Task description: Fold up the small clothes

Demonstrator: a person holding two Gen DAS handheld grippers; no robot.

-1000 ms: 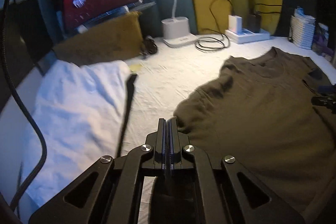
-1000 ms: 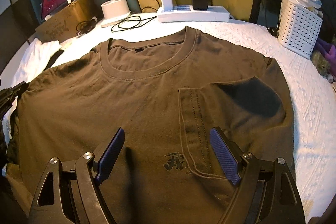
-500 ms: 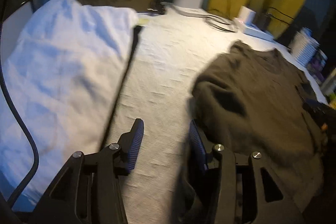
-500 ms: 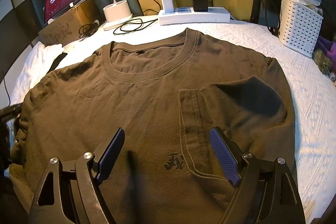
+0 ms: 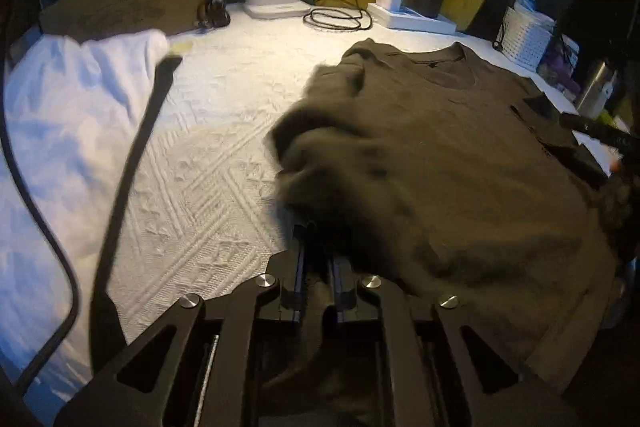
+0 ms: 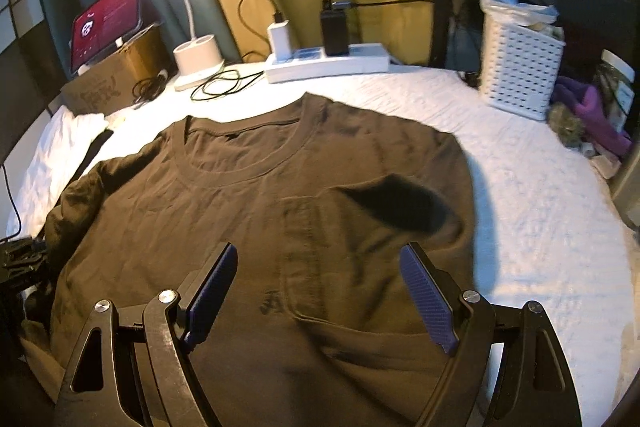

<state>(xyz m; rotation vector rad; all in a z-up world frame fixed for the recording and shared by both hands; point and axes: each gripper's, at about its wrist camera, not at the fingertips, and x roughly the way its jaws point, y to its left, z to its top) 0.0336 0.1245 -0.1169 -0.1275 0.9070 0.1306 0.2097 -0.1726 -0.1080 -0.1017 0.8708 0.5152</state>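
A dark olive T-shirt (image 5: 440,167) lies face up on the white bedspread (image 5: 208,187), collar away from me, its chest pocket (image 6: 304,259) near the middle. My left gripper (image 5: 316,247) sits at the shirt's left side; its jaws are closing, with the bunched sleeve edge pinched between them. In the right wrist view it shows as a dark shape (image 6: 20,259) at the shirt's (image 6: 240,227) left edge. My right gripper (image 6: 319,247) hovers open over the lower chest, nothing between its fingers.
A white garment (image 5: 60,127) with a black strap (image 5: 136,155) lies to the left. Along the back stand a cardboard box (image 5: 128,3), a tablet (image 6: 106,23), a lamp base (image 6: 198,61), a power strip (image 6: 328,67) with cables, and a white basket (image 6: 520,67).
My left gripper opened, dropped toward the shirt's left edge and closed on the sleeve cloth, which now bunches up. The right gripper drew back a little, still open.
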